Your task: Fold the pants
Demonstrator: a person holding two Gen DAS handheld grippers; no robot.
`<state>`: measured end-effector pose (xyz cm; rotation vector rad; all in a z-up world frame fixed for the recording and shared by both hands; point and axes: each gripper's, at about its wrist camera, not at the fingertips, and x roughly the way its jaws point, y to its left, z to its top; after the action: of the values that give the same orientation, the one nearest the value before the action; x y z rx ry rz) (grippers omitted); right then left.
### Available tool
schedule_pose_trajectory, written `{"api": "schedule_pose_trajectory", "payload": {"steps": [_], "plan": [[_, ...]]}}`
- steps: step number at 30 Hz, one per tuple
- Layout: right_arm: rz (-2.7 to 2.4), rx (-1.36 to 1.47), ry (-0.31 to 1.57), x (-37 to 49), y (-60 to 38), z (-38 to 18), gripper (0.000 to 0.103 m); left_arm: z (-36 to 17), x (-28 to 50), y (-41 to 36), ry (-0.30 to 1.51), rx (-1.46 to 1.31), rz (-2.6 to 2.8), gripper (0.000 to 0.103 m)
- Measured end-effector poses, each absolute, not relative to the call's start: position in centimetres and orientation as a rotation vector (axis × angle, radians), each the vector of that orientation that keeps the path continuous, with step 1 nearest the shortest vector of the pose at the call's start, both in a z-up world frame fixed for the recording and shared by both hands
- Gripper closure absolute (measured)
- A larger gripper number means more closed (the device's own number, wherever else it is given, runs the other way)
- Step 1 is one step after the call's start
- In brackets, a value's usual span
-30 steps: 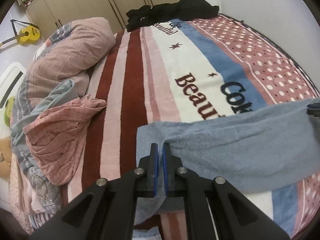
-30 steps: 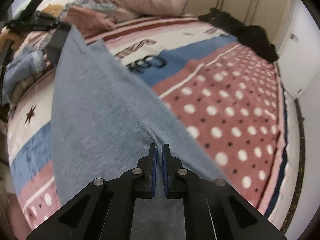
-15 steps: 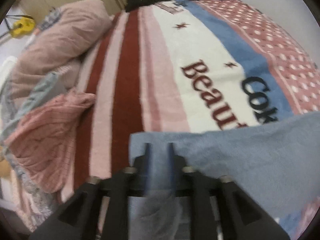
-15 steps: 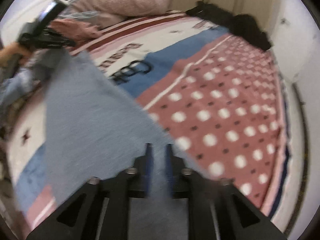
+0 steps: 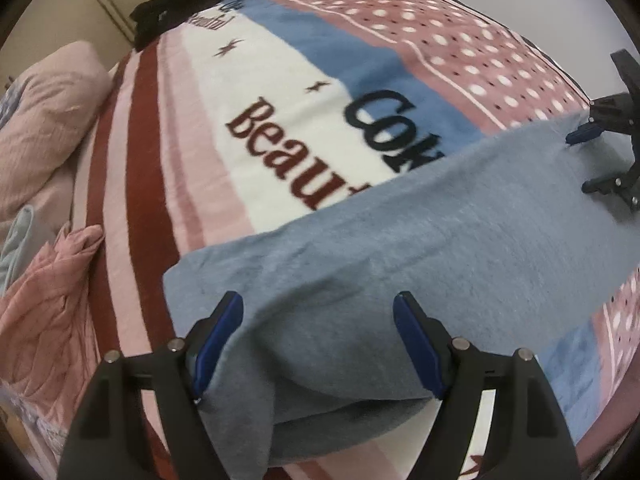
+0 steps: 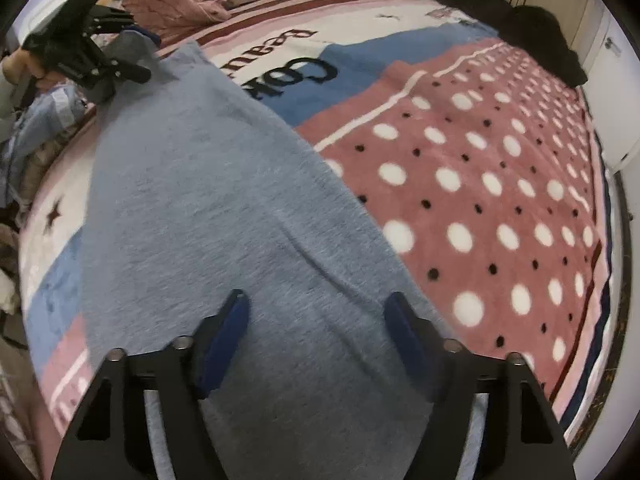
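Nearest the cameras, the left gripper [image 5: 318,328] and right gripper [image 6: 316,328] had their blue-padded jaws parted and opening, gripping nothing, the soft grey-blue fleece pants [image 5: 420,240] lying beneath and between them. The pants lay as a long folded band across a plush blanket [image 5: 168,152] striped maroon, pink, white and blue with white polka dots. Beyond, its lettering read "Beau" and "Col", partly covered; farther off lay black clothes [image 6: 532,32].
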<state>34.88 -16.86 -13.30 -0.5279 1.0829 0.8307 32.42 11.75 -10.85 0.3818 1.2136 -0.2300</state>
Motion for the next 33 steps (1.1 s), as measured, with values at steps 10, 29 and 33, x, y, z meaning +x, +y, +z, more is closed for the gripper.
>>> {"api": "schedule_pose_trajectory", "payload": {"steps": [10,29,33], "plan": [[0.894,-0.575,1.132,32.9,-17.7,-12.9,0.084,-12.3,31.8,12.4,1.254,0.418,-0.146,0.083],[0.623,-0.667,0.860,33.1,-17.3,-10.1,0.103,-11.1,35.1,11.7,1.145,0.342,0.025,0.096],[0.631,-0.591,0.922,34.5,-17.7,-10.5,0.102,-11.9,36.3,11.6,1.138,0.344,0.039,0.093]]}}
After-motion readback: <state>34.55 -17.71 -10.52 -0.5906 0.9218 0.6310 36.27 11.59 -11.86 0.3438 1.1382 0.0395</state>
